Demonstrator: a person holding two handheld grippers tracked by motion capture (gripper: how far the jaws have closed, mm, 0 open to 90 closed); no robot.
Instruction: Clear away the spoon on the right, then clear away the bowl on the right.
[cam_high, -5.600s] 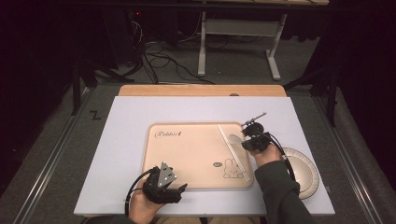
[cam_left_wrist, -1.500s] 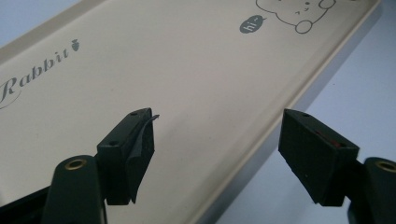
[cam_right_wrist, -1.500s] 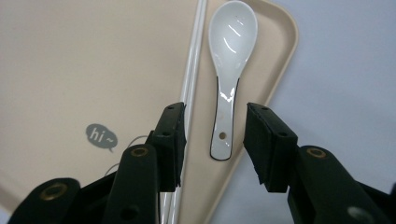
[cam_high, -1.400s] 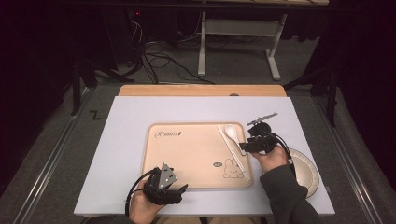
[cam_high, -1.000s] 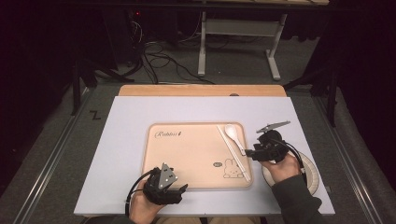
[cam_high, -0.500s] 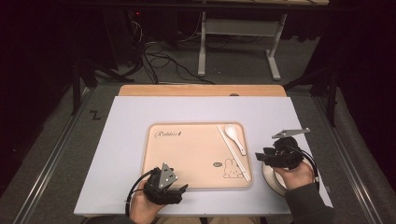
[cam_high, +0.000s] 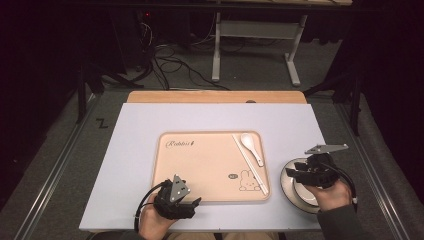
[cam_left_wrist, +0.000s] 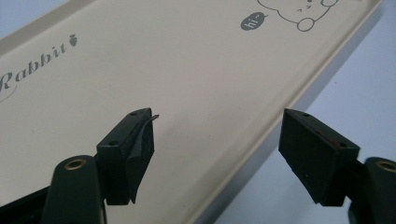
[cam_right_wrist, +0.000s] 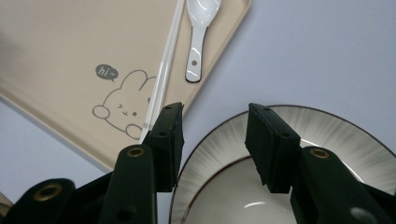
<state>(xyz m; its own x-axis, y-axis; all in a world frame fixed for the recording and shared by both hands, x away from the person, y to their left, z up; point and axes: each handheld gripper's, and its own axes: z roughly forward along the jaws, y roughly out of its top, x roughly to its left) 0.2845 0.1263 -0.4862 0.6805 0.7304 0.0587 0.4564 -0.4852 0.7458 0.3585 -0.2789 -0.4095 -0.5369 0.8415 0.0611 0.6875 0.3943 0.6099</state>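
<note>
A beige rabbit-print tray (cam_high: 200, 160) lies mid-table, with a white spoon (cam_high: 248, 144) and a pair of white chopsticks (cam_high: 251, 166) along its right side. A white plate with a striped rim (cam_high: 296, 192) sits on the table to the right of the tray. My right gripper (cam_high: 294, 174) hovers open over the plate's left rim (cam_right_wrist: 224, 135), and nothing is between its fingers. In the right gripper view the spoon (cam_right_wrist: 198, 37) and chopsticks (cam_right_wrist: 166, 70) lie ahead on the tray (cam_right_wrist: 56, 56). My left gripper (cam_high: 192, 206) rests open at the tray's near edge (cam_left_wrist: 261, 116), holding nothing.
A pale grey mat (cam_high: 135, 145) covers the table, with a wooden strip (cam_high: 215, 96) along its far edge. Beyond it are a dark floor, cables (cam_high: 170, 60) and a metal stand (cam_high: 255, 45). The mat's left half is bare.
My right gripper has left the tray's right side, where the spoon and chopsticks lie, and moved right and nearer, over the plate. The left gripper has stayed put.
</note>
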